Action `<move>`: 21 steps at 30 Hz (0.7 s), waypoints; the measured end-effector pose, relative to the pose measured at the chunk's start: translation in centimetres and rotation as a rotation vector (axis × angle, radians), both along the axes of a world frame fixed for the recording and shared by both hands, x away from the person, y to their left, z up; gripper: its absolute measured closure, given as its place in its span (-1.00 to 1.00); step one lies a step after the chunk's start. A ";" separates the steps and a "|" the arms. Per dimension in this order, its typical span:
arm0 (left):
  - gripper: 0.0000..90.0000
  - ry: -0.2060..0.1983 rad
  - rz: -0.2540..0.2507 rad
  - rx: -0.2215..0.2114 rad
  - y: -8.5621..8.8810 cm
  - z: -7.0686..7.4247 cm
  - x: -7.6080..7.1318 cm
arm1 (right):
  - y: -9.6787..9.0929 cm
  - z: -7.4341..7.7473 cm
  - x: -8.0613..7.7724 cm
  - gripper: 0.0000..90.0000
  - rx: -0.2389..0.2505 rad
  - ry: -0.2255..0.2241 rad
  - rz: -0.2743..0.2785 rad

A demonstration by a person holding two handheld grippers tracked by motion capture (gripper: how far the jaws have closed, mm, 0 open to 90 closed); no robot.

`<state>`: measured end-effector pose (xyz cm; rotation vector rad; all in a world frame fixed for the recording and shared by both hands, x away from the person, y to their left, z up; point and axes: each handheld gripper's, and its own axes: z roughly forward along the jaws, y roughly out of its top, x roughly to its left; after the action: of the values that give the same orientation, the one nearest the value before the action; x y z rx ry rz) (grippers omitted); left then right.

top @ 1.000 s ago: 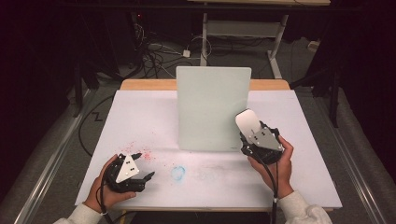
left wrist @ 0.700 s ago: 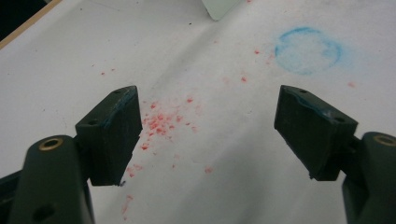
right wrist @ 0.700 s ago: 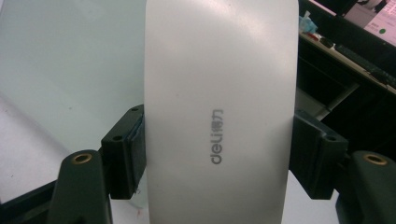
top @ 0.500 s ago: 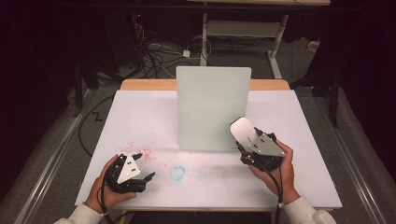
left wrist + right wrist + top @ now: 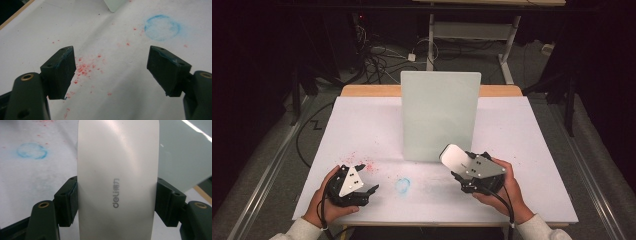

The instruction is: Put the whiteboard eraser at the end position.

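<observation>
A white eraser block (image 5: pixel 452 155) marked "deli" (image 5: pixel 117 170) is clamped by its two long sides in my right gripper (image 5: pixel 460 163) (image 5: pixel 117 200), held just above the white table cover, in front of the upright pale-green board (image 5: pixel 439 115). To its left a blue smudged ring (image 5: pixel 402 185) (image 5: pixel 32 151) marks the cover. My left gripper (image 5: pixel 368 179) (image 5: pixel 111 67) rests at the near left with its jaws wide apart and nothing between them. Red specks (image 5: pixel 85 68) lie under it, and the blue ring (image 5: pixel 162 27) is ahead to the right.
The white table cover (image 5: pixel 522 135) spans the table, with a wooden edge (image 5: pixel 367 90) at the back. The board's lower corner (image 5: pixel 116 3) stands beyond the left gripper. Cables (image 5: pixel 377 57) and a desk frame (image 5: pixel 507 45) sit on the dark floor behind.
My right gripper has carried the eraser left and toward the near edge, away from the board's right side and closer to the blue ring. The left gripper has stayed put.
</observation>
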<state>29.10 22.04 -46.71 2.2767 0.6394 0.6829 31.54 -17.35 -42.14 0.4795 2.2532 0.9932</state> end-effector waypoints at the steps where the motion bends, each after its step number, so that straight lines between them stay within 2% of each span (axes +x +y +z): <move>1: -0.50 -0.001 0.000 0.000 0.0 0.0 0.0 | 0.2 -0.1 0.0 -0.31 -0.007 0.007 0.010; 13: -0.50 0.003 0.002 0.009 -0.1 -0.1 -0.1 | 2.5 -1.5 0.0 -0.31 -0.063 0.110 0.129; 17: -0.50 0.004 0.004 0.007 -0.1 -0.1 -0.1 | 3.4 -2.1 0.0 -0.31 -0.109 0.137 0.152; 21: -0.50 0.006 0.002 0.010 -0.1 -0.1 -0.1 | 4.0 -2.4 0.0 -0.31 -0.132 0.170 0.182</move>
<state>29.01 21.92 -46.84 2.2883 0.6431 0.6820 31.49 -13.32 -44.54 0.3163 2.5329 0.9139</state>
